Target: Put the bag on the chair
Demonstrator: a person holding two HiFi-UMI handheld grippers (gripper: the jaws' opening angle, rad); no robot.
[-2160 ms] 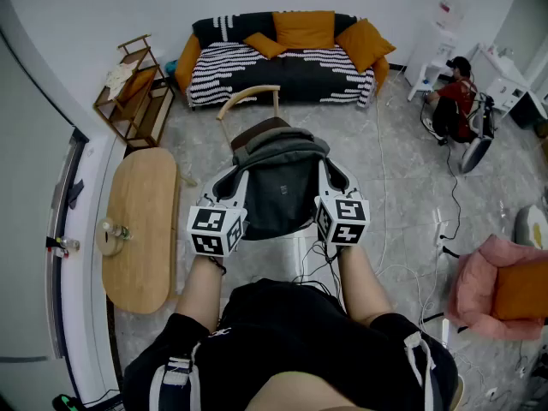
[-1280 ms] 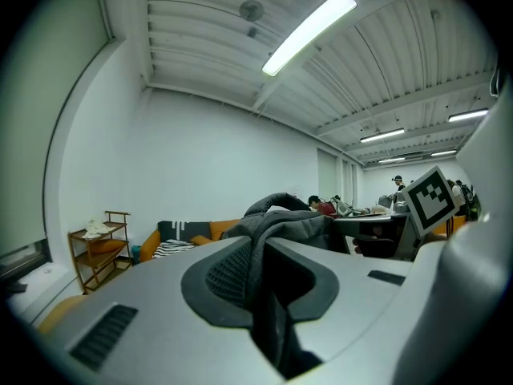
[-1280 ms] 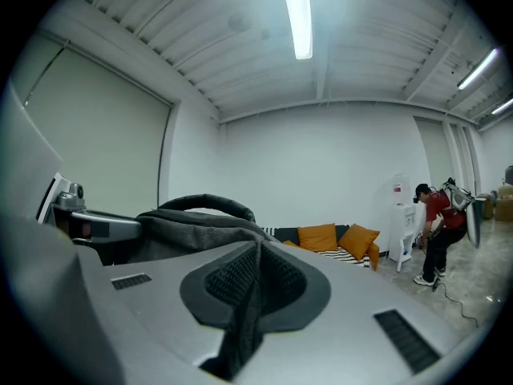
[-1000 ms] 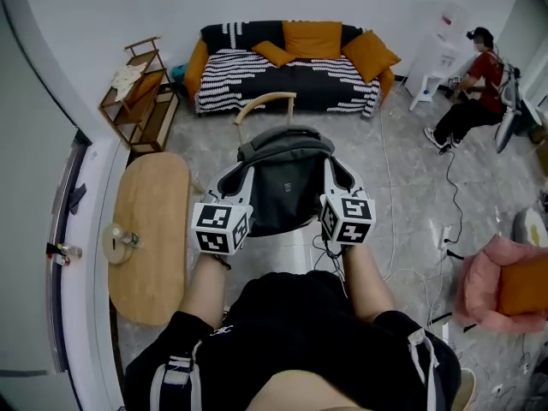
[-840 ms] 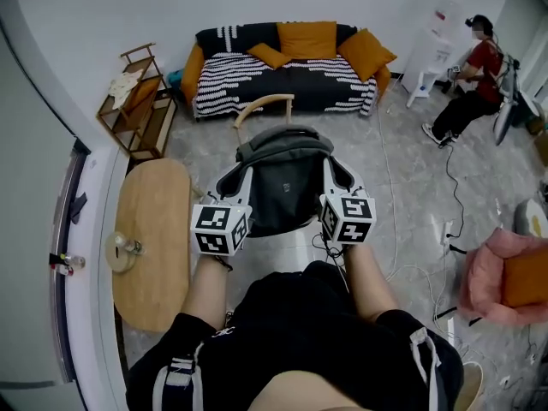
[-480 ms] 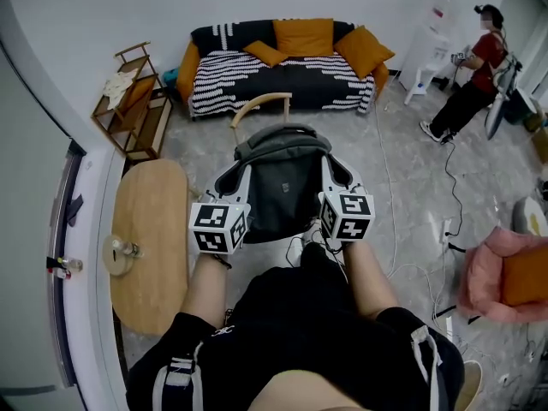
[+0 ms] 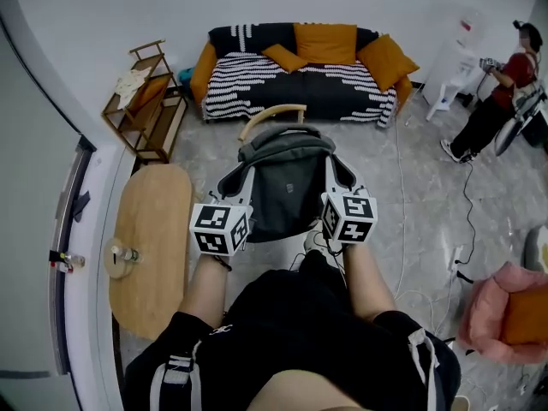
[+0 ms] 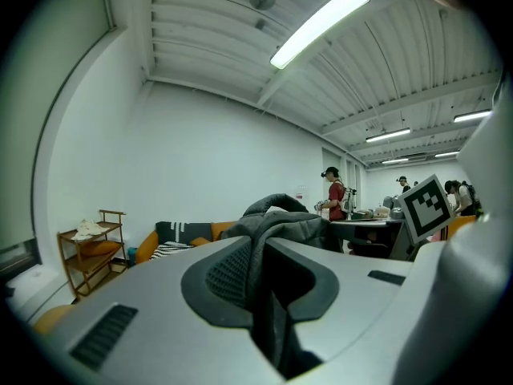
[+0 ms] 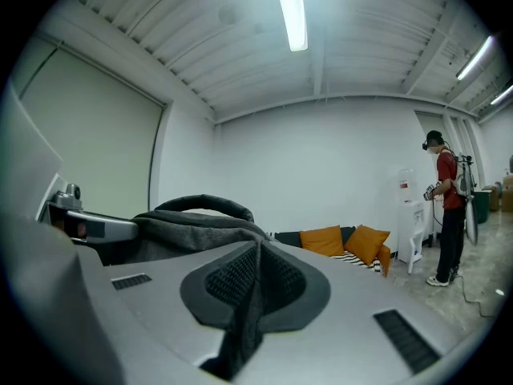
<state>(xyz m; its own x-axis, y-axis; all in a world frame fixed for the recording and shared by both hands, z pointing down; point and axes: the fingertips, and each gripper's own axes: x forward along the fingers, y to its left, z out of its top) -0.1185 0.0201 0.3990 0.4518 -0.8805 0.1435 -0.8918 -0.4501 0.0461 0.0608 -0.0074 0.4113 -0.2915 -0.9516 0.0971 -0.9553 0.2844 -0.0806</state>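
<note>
One chair (image 7: 272, 112) standing ahead of person; only curved backrest showing, seat hidden behind bag (image 7: 282, 182). Bag hanging in air between both grippers, close before chair, judged not yet set down. Left gripper (image 8: 260, 255) pinching fabric fold at bag's left side, right gripper (image 9: 255, 273) pinching right side: twin grip so load is hanging level for lowering.

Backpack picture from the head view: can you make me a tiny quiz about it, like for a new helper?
1. True or false: the left hand-held gripper and the right hand-held gripper are both shut on the grey backpack.
2. What stands just beyond the backpack? A: wooden chair. B: fridge. C: bicycle.
3. What colour are the cushions on the sofa?
Key: 1 true; 2 A; 3 orange.
</note>
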